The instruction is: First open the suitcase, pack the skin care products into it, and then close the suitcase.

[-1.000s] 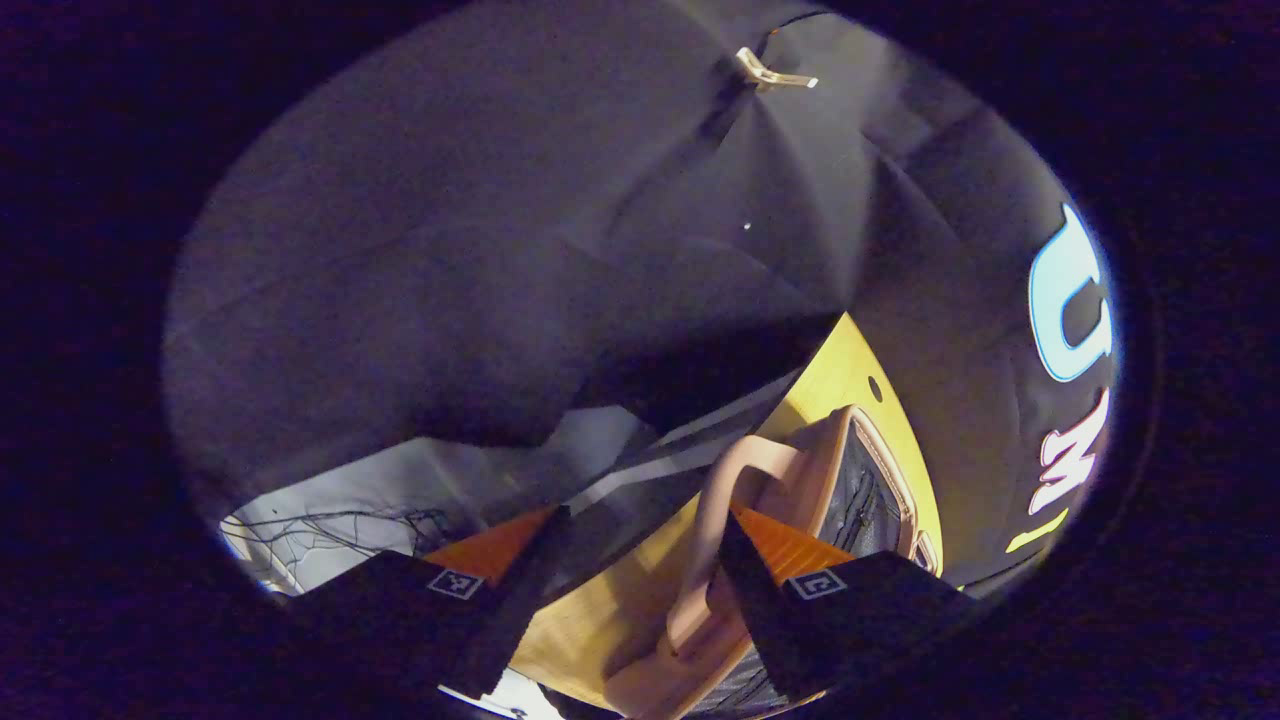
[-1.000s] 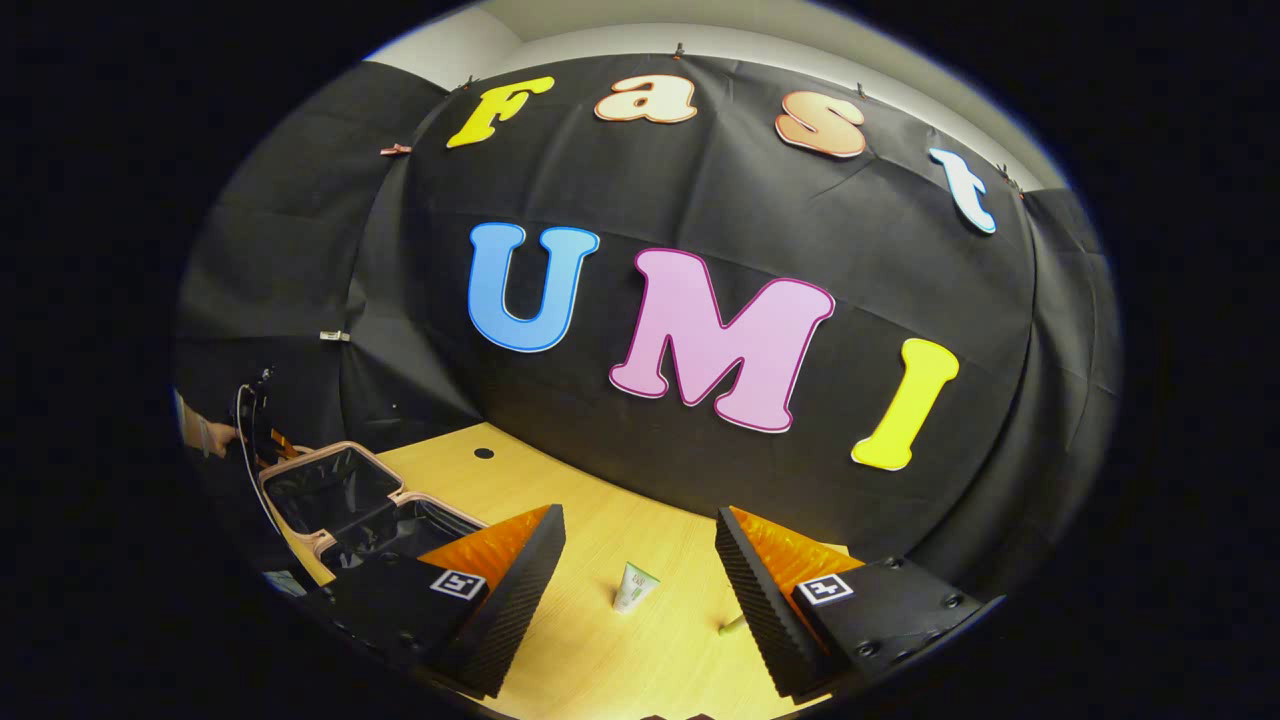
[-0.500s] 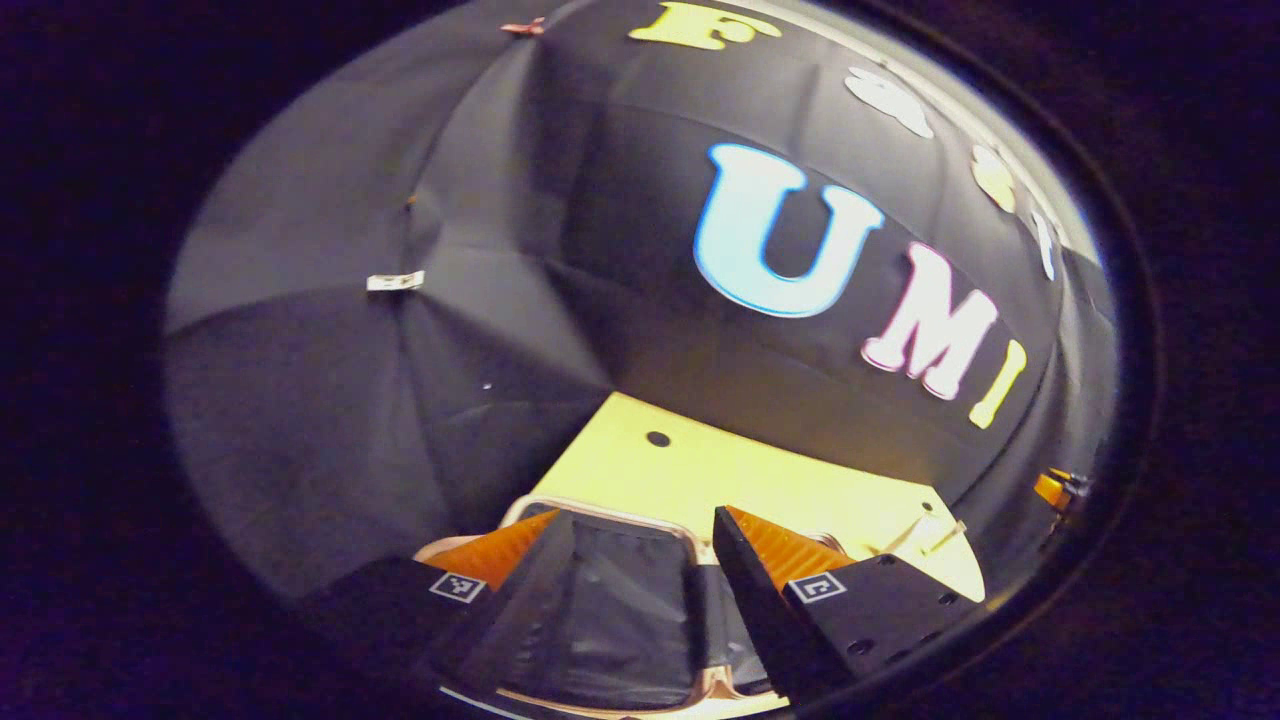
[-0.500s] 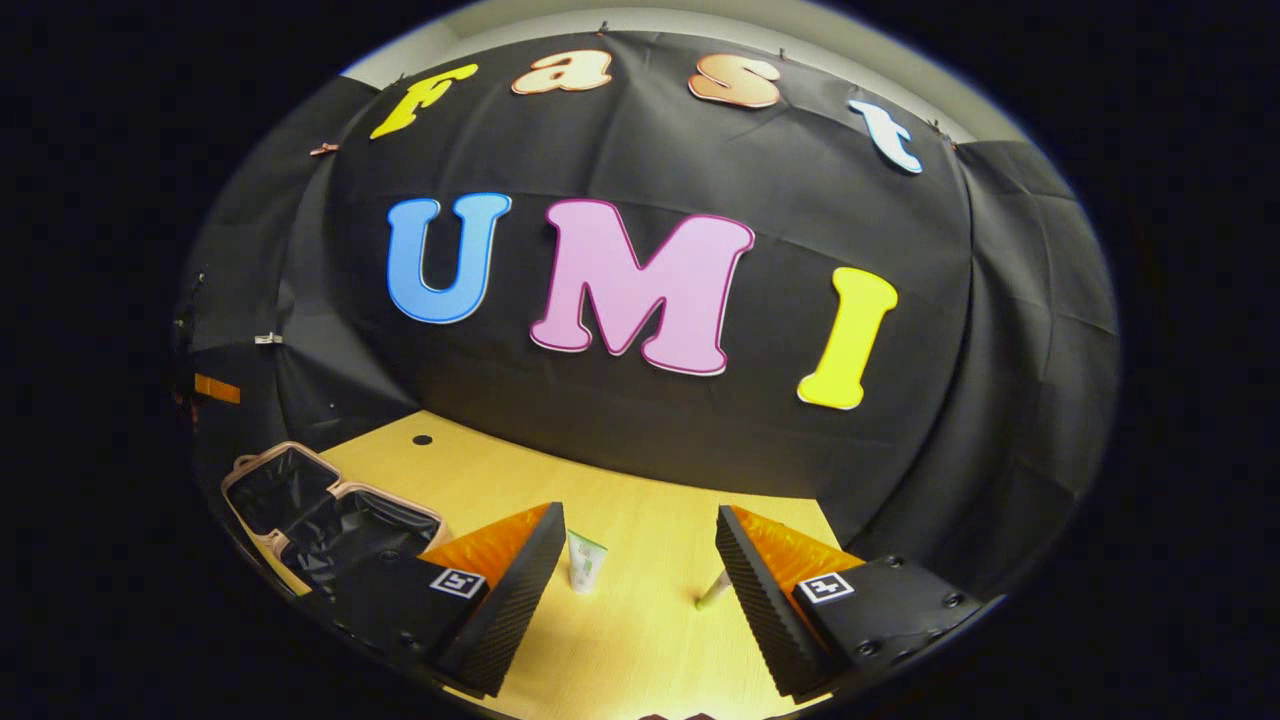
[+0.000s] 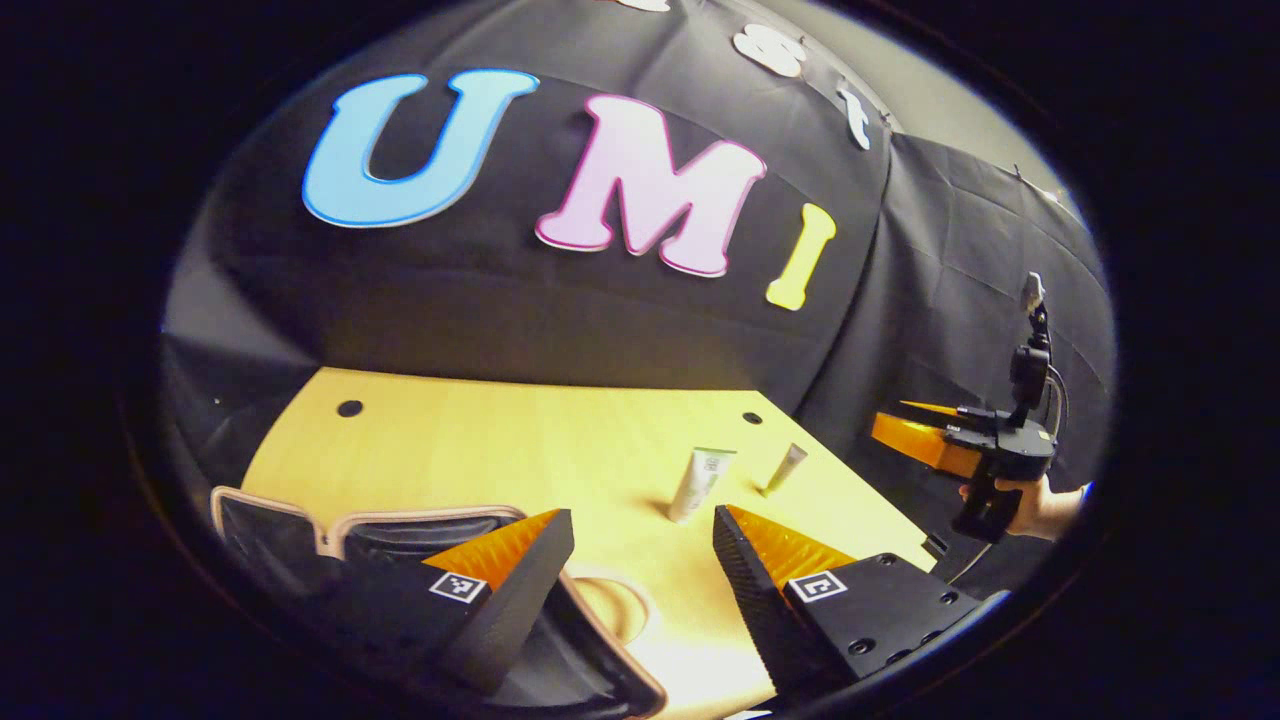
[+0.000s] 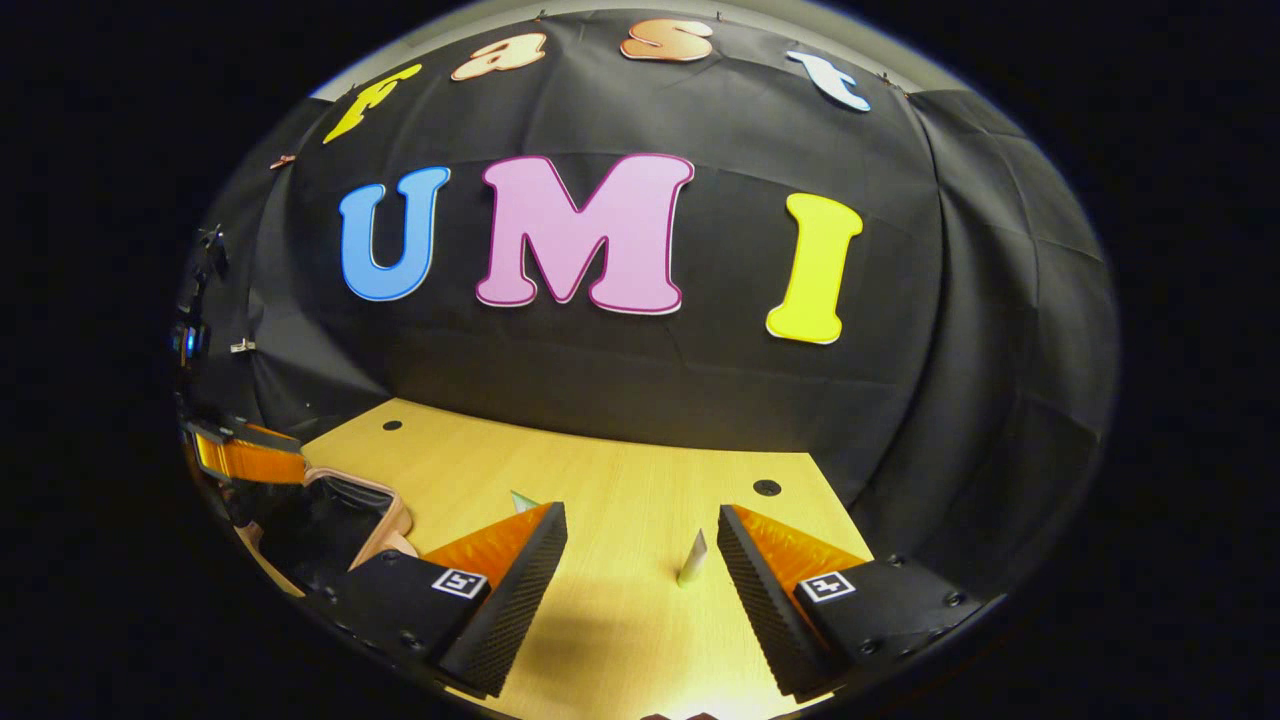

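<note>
L tongs (image 5: 640, 560) spread, empty, over pink suitcase (image 5: 400, 520) lying open w/ black lining at table (image 5: 480, 440) left end. R tongs (image 6: 640, 560) spread, empty, near slim white tube (image 6: 692, 560) standing upright; fatter white tube (image 5: 700, 483) just beside it.

1. One open pink hard-shell suitcase with black lining (image 5: 300, 520).
2. Two skin-care tubes: one wider white tube (image 5: 700, 483), one slim beige tube (image 5: 786, 467).
3. One light wooden desk (image 5: 520, 440).
4. Two round desk holes (image 5: 349, 408) (image 5: 752, 418).
</note>
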